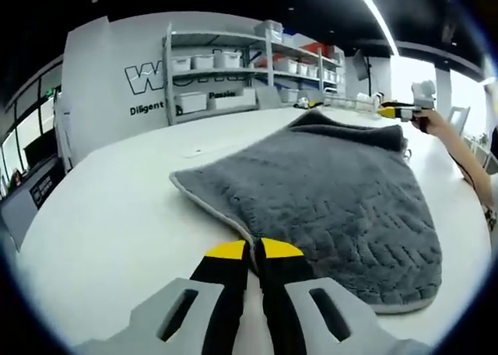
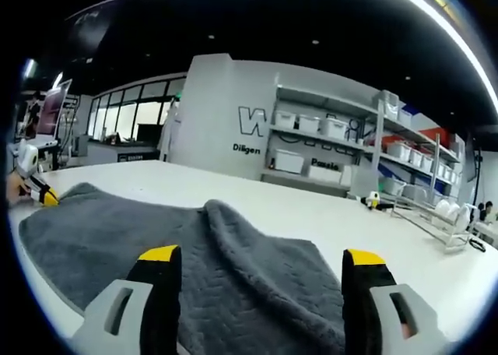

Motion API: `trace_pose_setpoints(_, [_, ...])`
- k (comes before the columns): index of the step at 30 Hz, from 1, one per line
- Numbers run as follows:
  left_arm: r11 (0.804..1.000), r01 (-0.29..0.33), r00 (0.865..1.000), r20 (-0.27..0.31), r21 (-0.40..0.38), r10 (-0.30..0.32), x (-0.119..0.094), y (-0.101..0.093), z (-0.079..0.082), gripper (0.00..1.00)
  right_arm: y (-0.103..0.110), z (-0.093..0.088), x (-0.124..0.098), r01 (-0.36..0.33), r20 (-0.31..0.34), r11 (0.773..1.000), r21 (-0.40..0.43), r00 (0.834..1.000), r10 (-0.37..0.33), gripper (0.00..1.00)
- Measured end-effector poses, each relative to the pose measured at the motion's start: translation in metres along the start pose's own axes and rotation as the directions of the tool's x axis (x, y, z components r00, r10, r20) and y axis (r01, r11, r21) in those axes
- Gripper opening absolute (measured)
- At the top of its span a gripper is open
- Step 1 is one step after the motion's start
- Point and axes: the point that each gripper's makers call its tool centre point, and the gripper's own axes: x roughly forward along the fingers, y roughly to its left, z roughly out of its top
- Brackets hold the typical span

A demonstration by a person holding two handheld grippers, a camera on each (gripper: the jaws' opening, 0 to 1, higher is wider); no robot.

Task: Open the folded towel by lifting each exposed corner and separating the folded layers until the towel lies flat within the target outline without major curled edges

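Towel first, in the left gripper view: a grey textured cloth towel (image 1: 327, 199) with a pale hem lies spread on the white desk (image 1: 117, 215). The left tongs (image 1: 254, 250) sit pressed together at its near corner; whether they pinch the hem I cannot tell. In the right gripper view, the right tongs (image 2: 262, 258) stand wide apart over a raised fold, holding nothing.
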Motion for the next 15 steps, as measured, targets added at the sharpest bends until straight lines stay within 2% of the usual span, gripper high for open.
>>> trace_pose_setpoints(15, [1.0, -0.021, 1.0, -0.015, -0.009, 0.021, -0.005, 0.011, -0.003, 0.05, 0.002, 0.0, 0.0, -0.006, -0.002, 1.0, -0.002, 1.0, 0.006, 0.85])
